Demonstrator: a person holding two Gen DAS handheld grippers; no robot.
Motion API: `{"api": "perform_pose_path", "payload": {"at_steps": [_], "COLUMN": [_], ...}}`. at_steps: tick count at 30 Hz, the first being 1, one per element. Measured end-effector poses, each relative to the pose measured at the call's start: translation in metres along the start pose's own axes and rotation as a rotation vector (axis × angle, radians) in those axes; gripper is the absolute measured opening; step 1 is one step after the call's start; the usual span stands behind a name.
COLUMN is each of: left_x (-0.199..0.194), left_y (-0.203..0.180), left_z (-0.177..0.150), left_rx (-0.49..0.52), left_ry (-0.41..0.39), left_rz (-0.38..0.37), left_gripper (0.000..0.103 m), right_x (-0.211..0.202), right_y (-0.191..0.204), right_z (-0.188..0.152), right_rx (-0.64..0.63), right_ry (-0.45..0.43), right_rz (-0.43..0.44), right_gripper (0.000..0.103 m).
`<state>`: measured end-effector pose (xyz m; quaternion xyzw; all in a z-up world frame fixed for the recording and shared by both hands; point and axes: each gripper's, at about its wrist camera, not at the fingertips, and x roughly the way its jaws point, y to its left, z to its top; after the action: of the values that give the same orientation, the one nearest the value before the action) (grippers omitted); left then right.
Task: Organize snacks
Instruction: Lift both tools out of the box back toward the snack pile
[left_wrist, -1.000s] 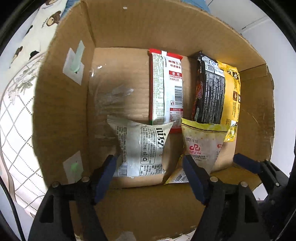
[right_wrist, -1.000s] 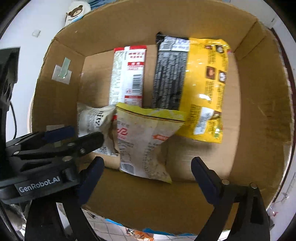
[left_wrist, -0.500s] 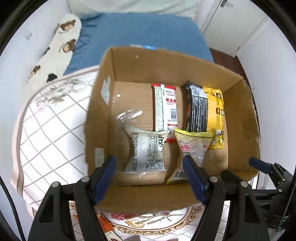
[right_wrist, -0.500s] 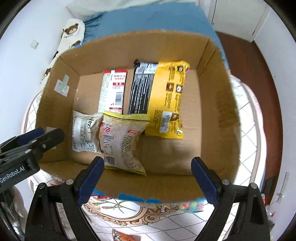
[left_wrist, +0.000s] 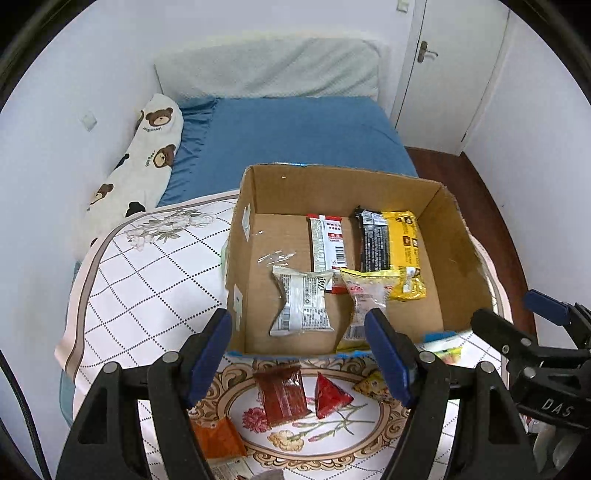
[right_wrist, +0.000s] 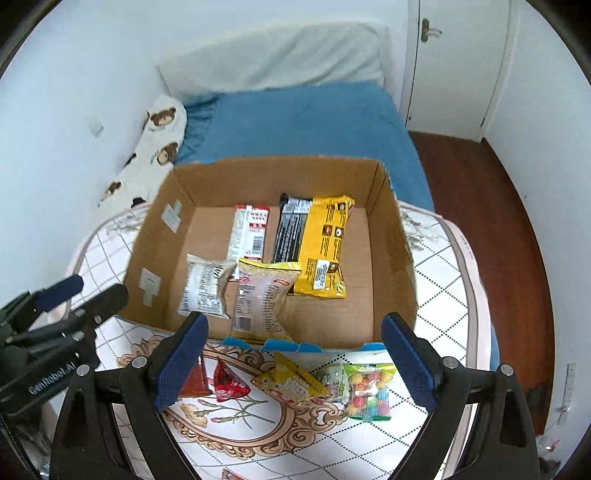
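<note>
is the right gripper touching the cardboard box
Apart. The right wrist view shows the right gripper open, held short of the cardboard box, nothing between its fingers.

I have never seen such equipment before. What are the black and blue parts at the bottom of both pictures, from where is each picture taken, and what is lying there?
There is no robot here. A person holds one hand tool in each hand, and each tool ends in a two-finger claw with blue pads. A camera sits on each tool and looks forward along its fingers.

One picture comes from the left claw, the other from the right claw. Both are open and hold nothing.

Ahead is a cardboard box on a patterned cloth. In the box lie four snack packs, among them a yellow pack and a white pack. More snacks wait on the cloth in front of the box, such as a red triangular packet and a bag of colourful candies.
</note>
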<state>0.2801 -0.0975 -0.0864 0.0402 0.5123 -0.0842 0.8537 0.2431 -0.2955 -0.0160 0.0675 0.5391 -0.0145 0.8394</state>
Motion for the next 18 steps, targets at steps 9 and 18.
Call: {"api": "perform_pose_path", "payload": {"at_steps": [9, 18], "left_x": [-0.037, -0.021], "left_y": [0.006, 0.041], "left_z": [-0.024, -0.114], "left_rx": [-0.031, -0.039], "left_ry": [-0.054, 0.099], "left_rz": [-0.021, 0.06], "left_gripper": [0.073, 0.073], "right_x": [-0.044, 0.014], "right_y": [0.004, 0.037], "right_z": [-0.026, -0.136], "right_rx": [0.028, -0.063], "right_ry": [-0.05, 0.276], "right_rz": [0.045, 0.16], "right_gripper": [0.097, 0.097]}}
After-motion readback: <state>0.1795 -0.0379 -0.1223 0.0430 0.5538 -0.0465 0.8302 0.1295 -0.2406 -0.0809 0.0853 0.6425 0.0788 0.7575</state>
